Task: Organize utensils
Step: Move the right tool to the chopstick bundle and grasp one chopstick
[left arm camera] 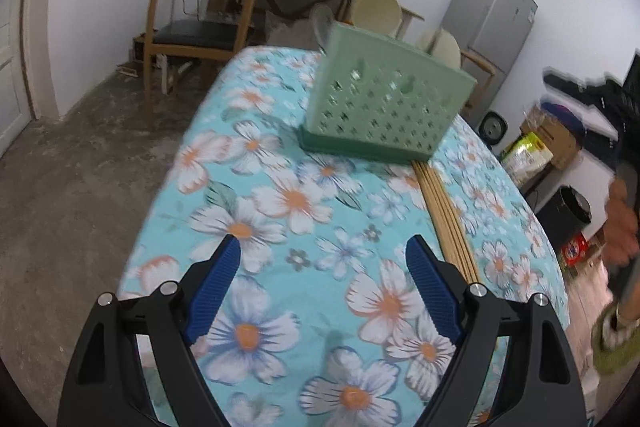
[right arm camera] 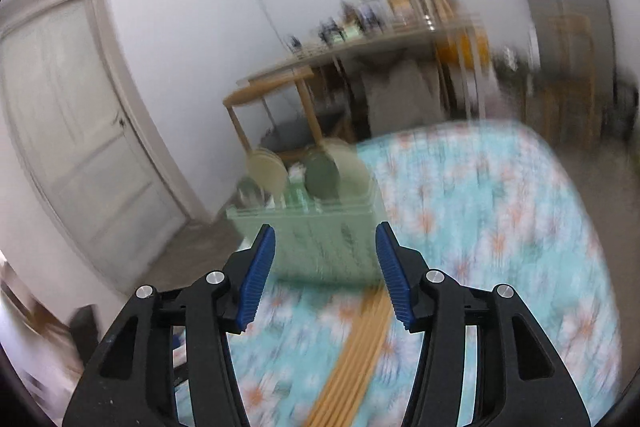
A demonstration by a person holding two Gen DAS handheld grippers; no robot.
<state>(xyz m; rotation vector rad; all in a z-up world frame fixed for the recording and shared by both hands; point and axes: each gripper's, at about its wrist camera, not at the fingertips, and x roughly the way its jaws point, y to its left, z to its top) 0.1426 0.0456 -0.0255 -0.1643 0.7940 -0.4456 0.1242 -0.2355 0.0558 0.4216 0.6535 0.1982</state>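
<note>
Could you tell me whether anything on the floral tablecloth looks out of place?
Yes: the bundle of light wooden chopsticks lies loose on the turquoise floral tablecloth beside the pale green perforated plastic utensil basket, which already holds round-headed utensils.

Left tongs [left arm camera: 322,255]: black arms with blue ribbed pads [left arm camera: 218,287], jaws spread wide, nothing between them, pitched downward over the surface. Right tongs [right arm camera: 325,259]: same build, jaws parted to about a middling gap with no thing pressed between the pads [right arm camera: 258,277], also angled downward; view heavily blurred. A hand [left arm camera: 622,223] shows at the right edge of the left wrist view, blurred, with a greenish sleeve cuff [left arm camera: 612,339] below it.
</note>
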